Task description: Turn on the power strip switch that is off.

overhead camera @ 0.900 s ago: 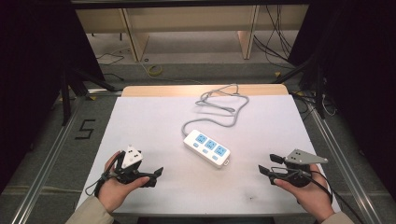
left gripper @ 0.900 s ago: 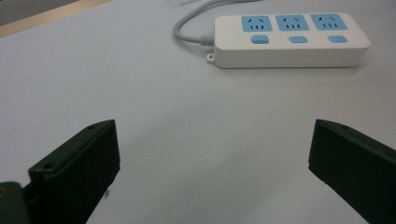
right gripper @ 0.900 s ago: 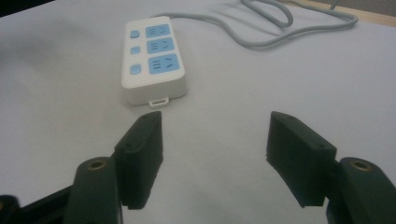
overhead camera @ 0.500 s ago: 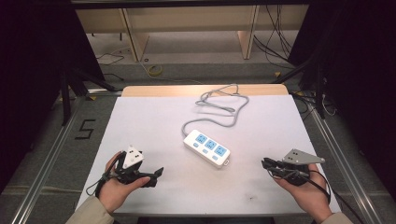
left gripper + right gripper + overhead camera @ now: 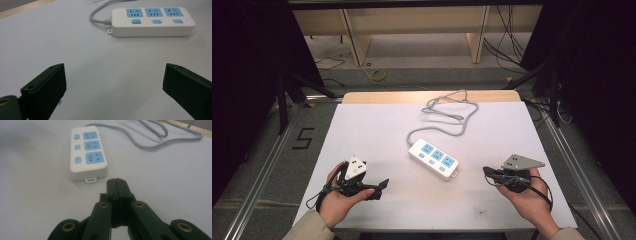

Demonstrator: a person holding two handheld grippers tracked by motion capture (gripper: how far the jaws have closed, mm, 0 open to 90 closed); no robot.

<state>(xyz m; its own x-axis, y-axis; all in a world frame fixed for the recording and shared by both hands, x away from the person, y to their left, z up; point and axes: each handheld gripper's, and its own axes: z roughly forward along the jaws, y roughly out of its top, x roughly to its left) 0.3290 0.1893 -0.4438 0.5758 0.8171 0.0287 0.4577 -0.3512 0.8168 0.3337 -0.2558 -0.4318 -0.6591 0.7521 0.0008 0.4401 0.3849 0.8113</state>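
A white power strip [image 5: 433, 158] with three blue sockets lies in the middle of the white table; its grey cable [image 5: 447, 112] loops toward the far edge. My left gripper [image 5: 379, 189], held in a hand at the front left, is open and empty; in the left gripper view its jaws stand wide apart, facing the power strip [image 5: 152, 21]. My right gripper [image 5: 487, 172], at the front right, is shut with nothing between its jaws. In the right gripper view its closed tips [image 5: 117, 184] sit just short of the power strip [image 5: 87, 151].
The white table top [image 5: 377, 130] has a wooden strip along its far edge. Beyond it stand wooden shelf legs and loose cables on the floor. A black "5" mark [image 5: 303, 138] is on the floor to the left.
My right gripper's jaws were apart and have closed together. The left gripper has stayed where it was, open.
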